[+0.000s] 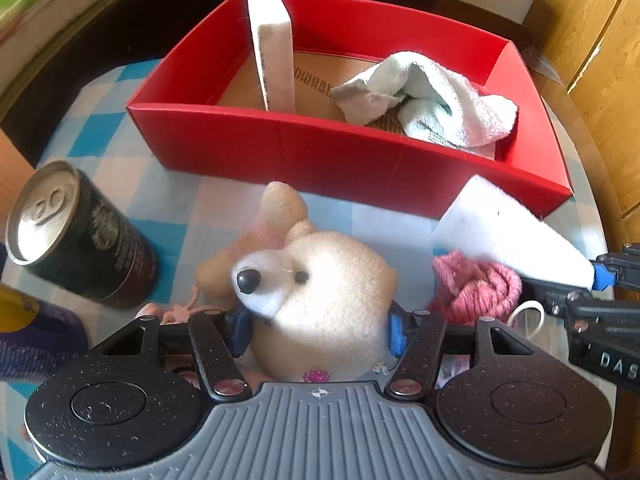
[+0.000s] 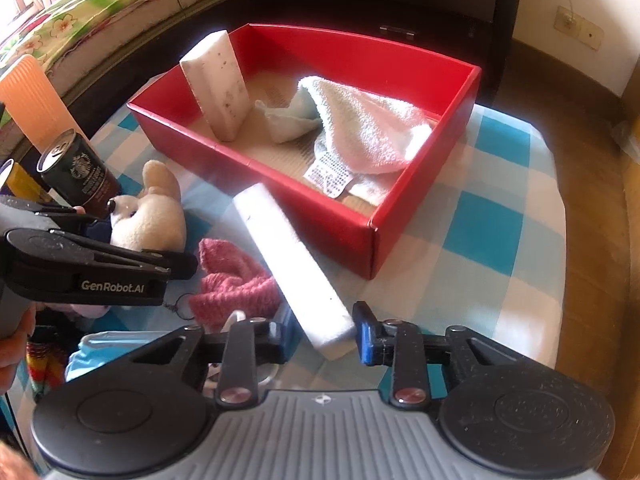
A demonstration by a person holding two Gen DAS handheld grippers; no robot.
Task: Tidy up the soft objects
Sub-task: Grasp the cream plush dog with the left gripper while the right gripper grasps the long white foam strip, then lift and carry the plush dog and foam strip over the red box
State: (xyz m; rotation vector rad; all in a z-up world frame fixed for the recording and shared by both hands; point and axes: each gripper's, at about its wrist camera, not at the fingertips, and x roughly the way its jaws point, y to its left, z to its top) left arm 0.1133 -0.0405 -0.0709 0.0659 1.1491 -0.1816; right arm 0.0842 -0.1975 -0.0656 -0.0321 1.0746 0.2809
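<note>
My left gripper (image 1: 318,330) is shut on a cream plush dog (image 1: 320,280), pads pressing both sides of its head, in front of the red box (image 1: 320,156). My right gripper (image 2: 322,340) is closed around the near end of a long white sponge (image 2: 292,264), which points toward the red box (image 2: 320,220). The same sponge (image 1: 508,236) shows in the left wrist view. Inside the box stand a white sponge (image 1: 274,52) upright and a crumpled pale towel (image 1: 432,96). A pink knitted piece (image 1: 476,284) lies between the grippers.
A dark drink can (image 1: 80,236) stands on the checked blue-and-white tablecloth (image 2: 500,216) at left. An orange ribbed object (image 2: 36,104) stands behind it. A yellow-topped item (image 1: 16,308) sits at the left edge. A bed and dark furniture lie beyond the table.
</note>
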